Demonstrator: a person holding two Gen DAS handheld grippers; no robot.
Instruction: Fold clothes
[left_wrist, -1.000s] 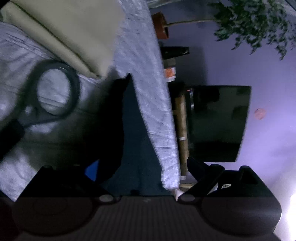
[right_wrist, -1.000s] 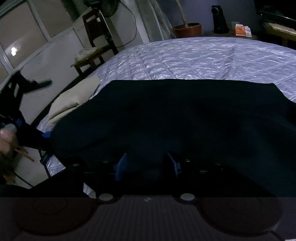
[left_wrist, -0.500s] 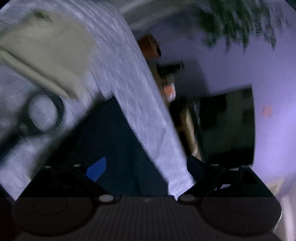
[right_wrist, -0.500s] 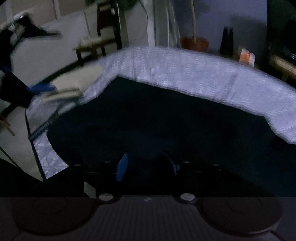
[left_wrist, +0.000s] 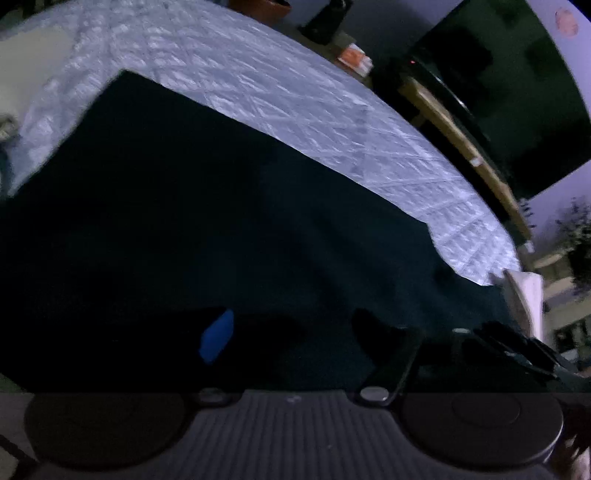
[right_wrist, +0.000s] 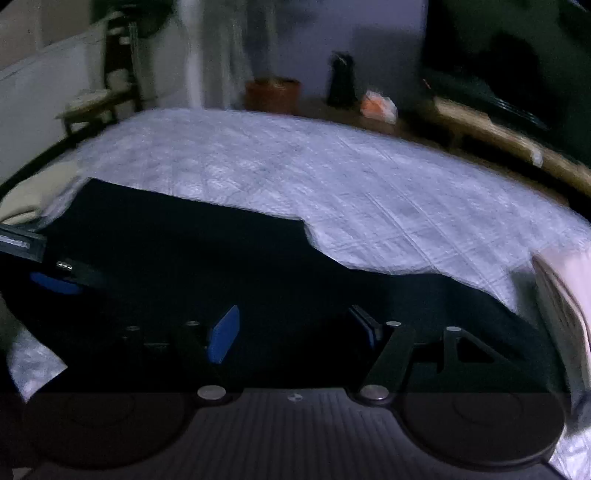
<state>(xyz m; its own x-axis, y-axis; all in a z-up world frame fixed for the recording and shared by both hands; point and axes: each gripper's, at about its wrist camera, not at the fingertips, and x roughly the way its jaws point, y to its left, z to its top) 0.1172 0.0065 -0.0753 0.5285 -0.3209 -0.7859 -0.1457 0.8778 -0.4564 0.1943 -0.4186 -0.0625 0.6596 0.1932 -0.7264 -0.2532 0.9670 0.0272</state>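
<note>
**Both grippers low over a dark garment spread on the bed**

Right gripper (right_wrist: 295, 332) stands with its blue-padded fingers (right_wrist: 223, 334) well apart, dark cloth showing between them and nothing visibly pinched. Left gripper (left_wrist: 291, 332) also shows a wide gap; its right finger is too dark to judge contact. Dark garment (left_wrist: 221, 221) lies spread across the quilted bedspread (left_wrist: 314, 110), far edge straight, near edge under both tools. A beige folded item (right_wrist: 29, 195) rests at the left margin, a pale one (right_wrist: 561, 295) at the right.

Judgement: the scene fits either a fresh grasp of the near edge or a release after laying it down. Blur prevents finer reading.
</note>
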